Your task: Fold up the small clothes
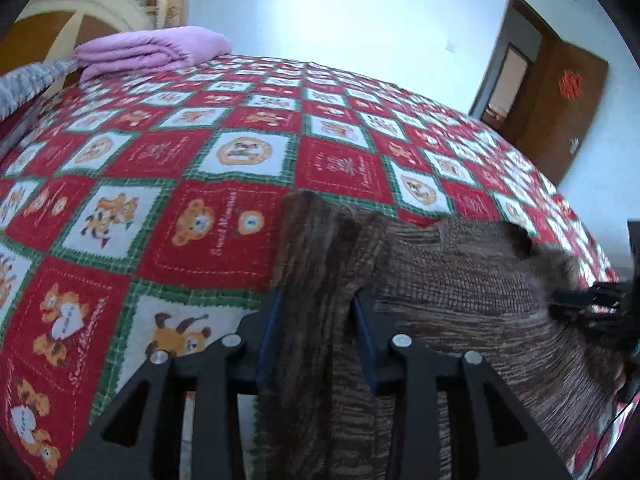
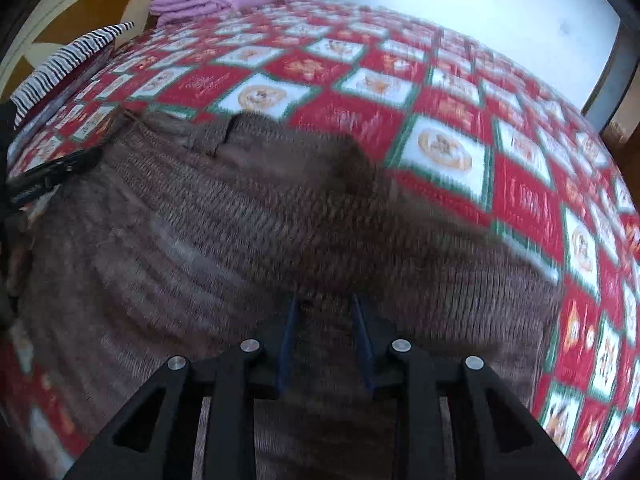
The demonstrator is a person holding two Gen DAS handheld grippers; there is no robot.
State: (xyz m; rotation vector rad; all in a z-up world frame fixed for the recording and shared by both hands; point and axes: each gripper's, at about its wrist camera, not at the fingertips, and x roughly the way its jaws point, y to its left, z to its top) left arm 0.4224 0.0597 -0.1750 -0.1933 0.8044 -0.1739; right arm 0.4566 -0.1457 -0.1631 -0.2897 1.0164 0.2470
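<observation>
A brown knitted sweater (image 1: 460,280) hangs between my two grippers above a bed with a red, white and green bear-print quilt (image 1: 180,184). My left gripper (image 1: 318,300) is shut on a bunched fold of the sweater at its left side. In the right wrist view my right gripper (image 2: 324,300) is shut on the sweater (image 2: 200,220) at its other edge. The right gripper shows at the right edge of the left wrist view (image 1: 584,300). The left gripper shows at the left edge of the right wrist view (image 2: 52,172). The right wrist view is motion-blurred.
A folded pink blanket (image 1: 152,50) lies at the far corner of the bed by a cream and orange headboard (image 1: 80,4). A striped grey cloth (image 2: 68,60) lies at the left edge. A brown door (image 1: 560,92) stands open at the far right.
</observation>
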